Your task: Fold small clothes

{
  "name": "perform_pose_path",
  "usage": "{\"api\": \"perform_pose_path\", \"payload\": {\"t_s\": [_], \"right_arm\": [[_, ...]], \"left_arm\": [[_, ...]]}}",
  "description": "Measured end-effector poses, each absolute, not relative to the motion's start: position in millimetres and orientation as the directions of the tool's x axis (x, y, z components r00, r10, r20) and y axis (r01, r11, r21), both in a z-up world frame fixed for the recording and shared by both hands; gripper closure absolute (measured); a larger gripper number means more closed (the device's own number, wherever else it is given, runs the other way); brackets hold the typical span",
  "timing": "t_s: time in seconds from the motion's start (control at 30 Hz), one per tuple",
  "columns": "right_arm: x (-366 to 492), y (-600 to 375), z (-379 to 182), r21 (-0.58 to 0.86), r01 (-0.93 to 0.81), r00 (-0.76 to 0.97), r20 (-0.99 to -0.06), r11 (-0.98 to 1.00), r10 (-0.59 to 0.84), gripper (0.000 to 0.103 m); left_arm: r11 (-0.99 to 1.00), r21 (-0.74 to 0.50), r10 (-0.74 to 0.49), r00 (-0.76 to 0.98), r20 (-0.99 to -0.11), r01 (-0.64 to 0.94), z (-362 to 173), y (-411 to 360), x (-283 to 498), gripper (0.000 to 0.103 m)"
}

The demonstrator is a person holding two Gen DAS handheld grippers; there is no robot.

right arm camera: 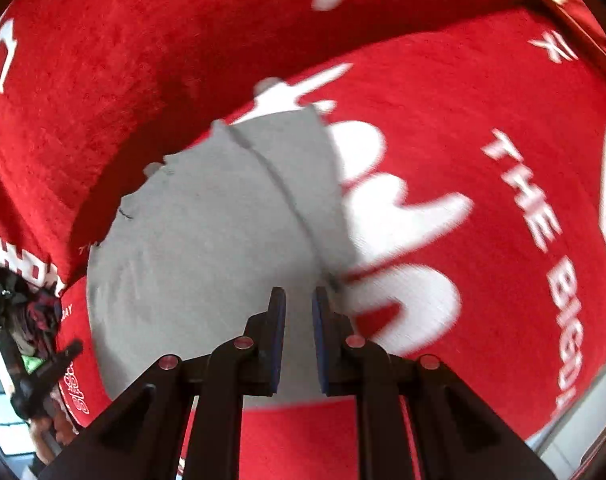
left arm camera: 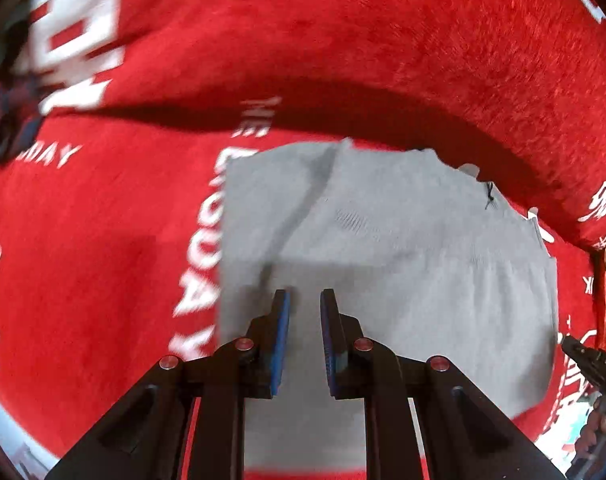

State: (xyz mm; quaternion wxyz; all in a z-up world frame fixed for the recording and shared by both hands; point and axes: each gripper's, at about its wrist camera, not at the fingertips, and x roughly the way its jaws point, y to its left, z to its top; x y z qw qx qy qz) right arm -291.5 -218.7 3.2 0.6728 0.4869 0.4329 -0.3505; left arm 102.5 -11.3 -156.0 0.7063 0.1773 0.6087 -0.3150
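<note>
A small grey garment [left arm camera: 387,264] lies spread flat on a red blanket [left arm camera: 83,248] printed with white lettering, and both grippers hang over it from the near side. From the left wrist view, the left gripper [left arm camera: 305,300] sits above the garment's near-left part, its 2 blue-padded fingers [left arm camera: 282,332] spread a little way apart with nothing between them; grey cloth shows through the gap. Whether the tips touch the fabric I cannot tell. A soft crease runs up the garment from near the fingers toward its far edge, and a short dark thread [left arm camera: 490,196] shows close to the far right corner. At the right edge of this view the dark tip of the right gripper [left arm camera: 587,356] pokes in, just off the garment's right side.

From the right wrist view, the right gripper [right arm camera: 299,300] hovers over the near-right part of the garment [right arm camera: 207,240], close to its right edge where the grey meets big white print on the blanket [right arm camera: 483,100]. Its 2 fingers [right arm camera: 277,328] are likewise parted slightly, holding nothing. A seam curves along the garment's right portion. Behind the garment the blanket rises in a fold that casts a dark shadow. The left gripper [right arm camera: 47,372] appears at the lower left, and a dark, jumbled pile of clothes [right arm camera: 27,304] sits at the far left edge
</note>
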Motion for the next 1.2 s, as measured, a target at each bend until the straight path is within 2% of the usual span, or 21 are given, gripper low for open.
{"api": "perform_pose_path", "payload": {"t_s": [0.13, 0.3, 0.47, 0.5, 0.97, 1.0, 1.03, 1.07, 1.13, 1.2], "right_arm": [[-265.2, -221.9, -15.9, 0.332, 0.896, 0.356, -0.934, 0.294, -0.028, 0.088], [-278.5, -225.9, -36.5, 0.369, 0.905, 0.375, -0.927, 0.211, 0.011, 0.093], [-289.9, -222.1, -28.9, 0.386, 0.902, 0.389, -0.921, 0.195, 0.022, 0.092], [-291.5, -221.9, -26.0, 0.388, 0.901, 0.391, -0.920, 0.195, 0.023, 0.088], [-301.6, -162.0, -4.8, 0.410, 0.893, 0.403, -0.912, 0.187, 0.076, 0.088], [-300.5, -158.2, -4.5, 0.409, 0.892, 0.401, -0.912, 0.190, 0.082, 0.088], [-298.2, -153.5, -4.6, 0.408, 0.892, 0.399, -0.913, 0.193, 0.087, 0.088], [-296.3, -148.8, -4.0, 0.410, 0.891, 0.399, -0.912, 0.197, 0.093, 0.088], [-293.0, -141.6, -2.2, 0.412, 0.888, 0.400, -0.911, 0.205, 0.099, 0.088], [-288.4, -135.2, -0.5, 0.413, 0.885, 0.400, -0.911, 0.213, 0.105, 0.088]], "left_arm": [[0.741, -0.068, -0.161, 0.079, -0.984, 0.669, -181.1, -32.8, 109.6, 0.085], [0.744, -0.096, -0.157, 0.034, -0.987, 0.662, -190.1, -24.3, 117.0, 0.085], [0.702, -0.022, -0.081, 0.050, -0.995, 0.712, -182.9, -30.6, 105.6, 0.085], [0.699, -0.018, -0.072, 0.046, -0.996, 0.715, -180.6, -30.3, 102.2, 0.085], [0.613, -0.026, 0.010, -0.041, -0.999, 0.790, -167.6, -15.4, 33.1, 0.085], [0.606, -0.025, 0.011, -0.040, -0.999, 0.795, -166.9, -15.1, 30.0, 0.082], [0.602, -0.028, 0.010, -0.042, -0.999, 0.798, -165.6, -14.9, 27.5, 0.044], [0.605, -0.023, 0.010, -0.036, -0.999, 0.796, -163.8, -14.7, 25.4, 0.000], [0.617, 0.000, -0.022, 0.017, -1.000, 0.787, -152.5, -9.6, 17.1, 0.001], [0.598, -0.012, -0.015, -0.003, -1.000, 0.802, -150.1, -10.8, 11.8, 0.001]]}}
